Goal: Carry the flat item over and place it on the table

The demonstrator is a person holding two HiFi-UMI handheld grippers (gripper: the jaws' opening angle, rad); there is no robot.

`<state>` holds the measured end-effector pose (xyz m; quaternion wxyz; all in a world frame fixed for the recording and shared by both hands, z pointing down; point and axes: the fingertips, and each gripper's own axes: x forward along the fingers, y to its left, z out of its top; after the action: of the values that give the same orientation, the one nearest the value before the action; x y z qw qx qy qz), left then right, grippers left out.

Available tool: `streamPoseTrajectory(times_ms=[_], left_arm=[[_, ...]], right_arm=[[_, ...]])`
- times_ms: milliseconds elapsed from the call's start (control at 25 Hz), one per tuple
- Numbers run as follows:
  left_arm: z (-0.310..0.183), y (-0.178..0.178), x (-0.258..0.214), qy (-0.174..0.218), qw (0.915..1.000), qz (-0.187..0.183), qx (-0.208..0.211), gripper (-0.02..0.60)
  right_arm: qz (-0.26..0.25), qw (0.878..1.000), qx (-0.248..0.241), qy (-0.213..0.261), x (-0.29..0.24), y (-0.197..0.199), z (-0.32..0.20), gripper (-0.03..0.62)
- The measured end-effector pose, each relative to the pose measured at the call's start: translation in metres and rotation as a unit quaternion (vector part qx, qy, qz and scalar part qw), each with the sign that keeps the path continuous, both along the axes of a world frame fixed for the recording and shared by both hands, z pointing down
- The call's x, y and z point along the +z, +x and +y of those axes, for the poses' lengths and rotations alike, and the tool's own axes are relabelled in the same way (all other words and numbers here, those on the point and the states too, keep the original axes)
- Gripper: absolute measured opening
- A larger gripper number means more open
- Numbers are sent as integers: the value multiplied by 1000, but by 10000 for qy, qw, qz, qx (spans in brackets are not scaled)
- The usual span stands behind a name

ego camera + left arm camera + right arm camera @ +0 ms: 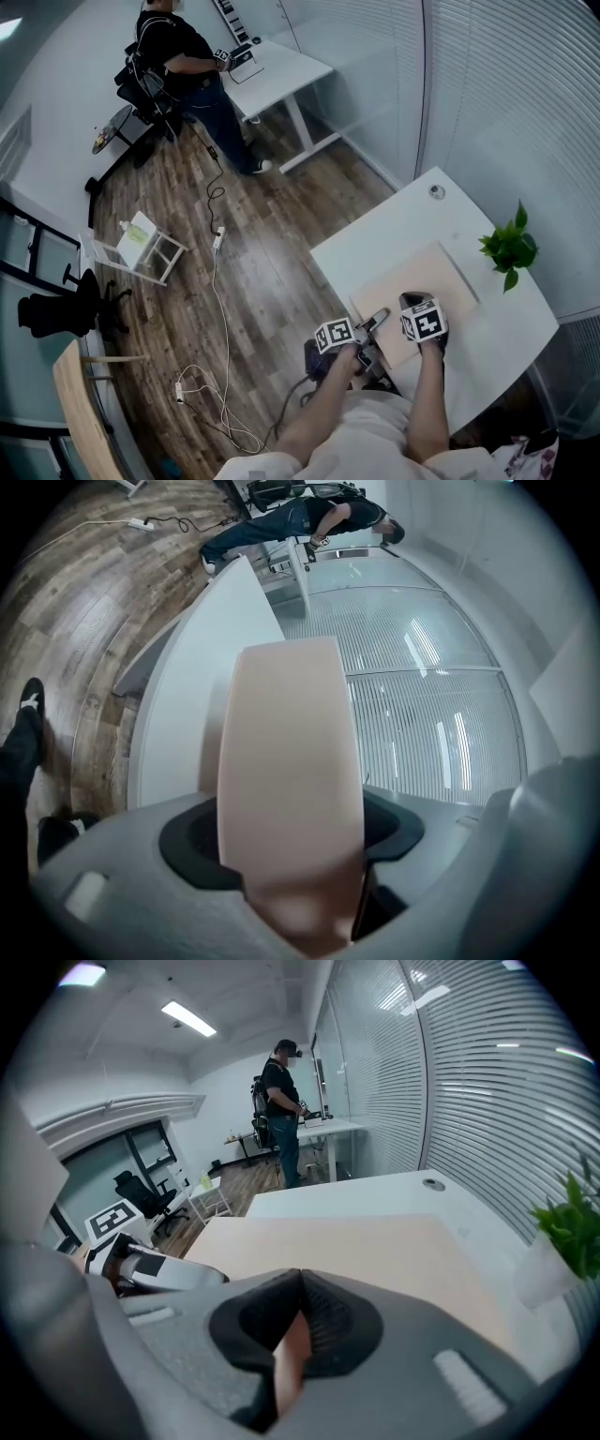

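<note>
Board (422,281) on desk (375,234); at 6 o'clock edge (near side), right fingers (333,1321) clamped on it, left fingers (192,841) apart.

Head view: high above the table (394,234), facing steeply down at its near edge. Left gripper view: at the table's near edge, very close, facing along the board (291,742). Right gripper view: low, close, facing across the table. All three share table, board and the far person (284,1101).
</note>
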<state>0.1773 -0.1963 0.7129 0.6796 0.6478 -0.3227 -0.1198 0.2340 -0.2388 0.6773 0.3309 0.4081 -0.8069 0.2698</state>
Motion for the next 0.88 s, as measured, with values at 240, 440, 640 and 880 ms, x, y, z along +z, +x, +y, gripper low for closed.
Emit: streamPoseTrajectory(times_ms=[240, 440, 640, 880], left_arm=[[2, -4, 1, -87, 9999, -89, 76, 318], [3, -12, 4, -155, 9997, -165, 3, 318], [3, -17, 6, -137, 9997, -192, -76, 318], [3, -18, 5, -163, 9997, -164, -116, 316]], right_arm=[[-37, 9999, 124, -16, 1, 1, -4, 2], [44, 9998, 194, -6, 4, 3, -7, 2], [80, 9998, 201, 35, 7, 3, -11, 2], [133, 9996, 214, 108, 6, 4, -12, 2]])
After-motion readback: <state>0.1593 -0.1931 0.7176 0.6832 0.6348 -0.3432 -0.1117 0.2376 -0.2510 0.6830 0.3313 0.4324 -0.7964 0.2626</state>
